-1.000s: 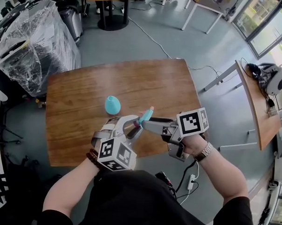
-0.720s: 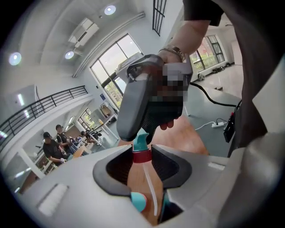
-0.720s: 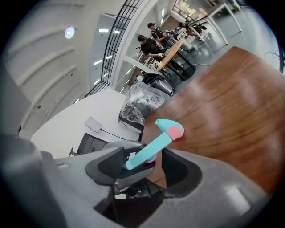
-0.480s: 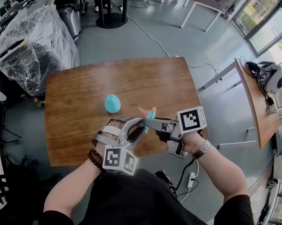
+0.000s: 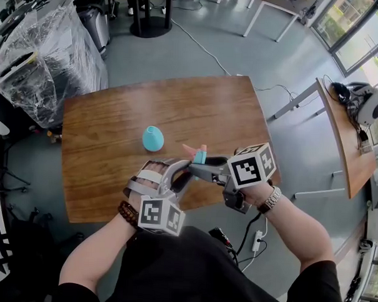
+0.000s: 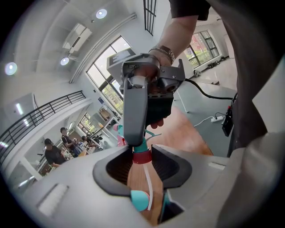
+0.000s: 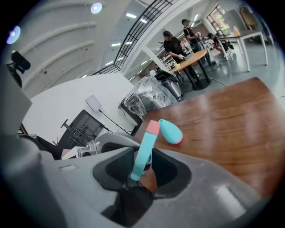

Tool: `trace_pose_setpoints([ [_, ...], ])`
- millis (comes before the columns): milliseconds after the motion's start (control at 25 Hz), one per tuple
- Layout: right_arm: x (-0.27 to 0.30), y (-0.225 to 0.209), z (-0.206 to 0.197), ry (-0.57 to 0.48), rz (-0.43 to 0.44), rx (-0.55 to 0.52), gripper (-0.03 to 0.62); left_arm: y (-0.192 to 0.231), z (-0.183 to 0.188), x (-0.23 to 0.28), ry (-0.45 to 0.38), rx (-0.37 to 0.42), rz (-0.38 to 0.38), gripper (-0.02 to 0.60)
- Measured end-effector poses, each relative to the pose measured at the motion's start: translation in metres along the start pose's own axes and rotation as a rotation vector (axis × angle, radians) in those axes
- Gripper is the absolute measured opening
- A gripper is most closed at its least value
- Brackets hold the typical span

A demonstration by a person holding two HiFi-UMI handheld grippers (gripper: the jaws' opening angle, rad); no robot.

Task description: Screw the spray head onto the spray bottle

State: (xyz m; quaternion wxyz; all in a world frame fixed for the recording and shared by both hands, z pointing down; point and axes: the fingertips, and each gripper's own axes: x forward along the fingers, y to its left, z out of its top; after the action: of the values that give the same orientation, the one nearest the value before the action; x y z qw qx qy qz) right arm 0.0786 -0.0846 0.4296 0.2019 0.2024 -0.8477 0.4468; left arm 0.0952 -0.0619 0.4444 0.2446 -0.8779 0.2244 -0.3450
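Left gripper [image 6: 143, 164] pinches the red plastic collar [image 6: 141, 156], right gripper [image 7: 143, 171] just closed on the teal plastic spray head [image 7: 144, 149] — uneven twisting could wrench it free.

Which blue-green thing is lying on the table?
The egg-shaped one, lying alone on the wooden table. The other, the long spray head with the pink tip, is held up off it.
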Motion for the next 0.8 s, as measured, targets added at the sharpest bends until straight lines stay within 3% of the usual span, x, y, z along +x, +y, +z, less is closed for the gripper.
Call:
trace_pose_setpoints([
  [160,0.004,-0.001,-0.002,0.042,-0.042,-0.072,0.120,-0.003,-0.007,0.002,0.016,0.000,-0.001,0.149],
  [320,0.006,-0.002,-0.001,0.051,-0.086,-0.158,0.080,-0.005,-0.010,0.003,0.003,-0.041,-0.017,0.156],
  [480,0.002,-0.007,0.006,0.025,-0.116,-0.177,0.080,-0.006,-0.018,0.002,-0.001,-0.082,-0.030,0.237],
  [800,-0.009,-0.011,0.022,0.010,-0.170,-0.219,0.080,0.015,-0.046,-0.010,0.002,-0.207,0.046,0.250],
])
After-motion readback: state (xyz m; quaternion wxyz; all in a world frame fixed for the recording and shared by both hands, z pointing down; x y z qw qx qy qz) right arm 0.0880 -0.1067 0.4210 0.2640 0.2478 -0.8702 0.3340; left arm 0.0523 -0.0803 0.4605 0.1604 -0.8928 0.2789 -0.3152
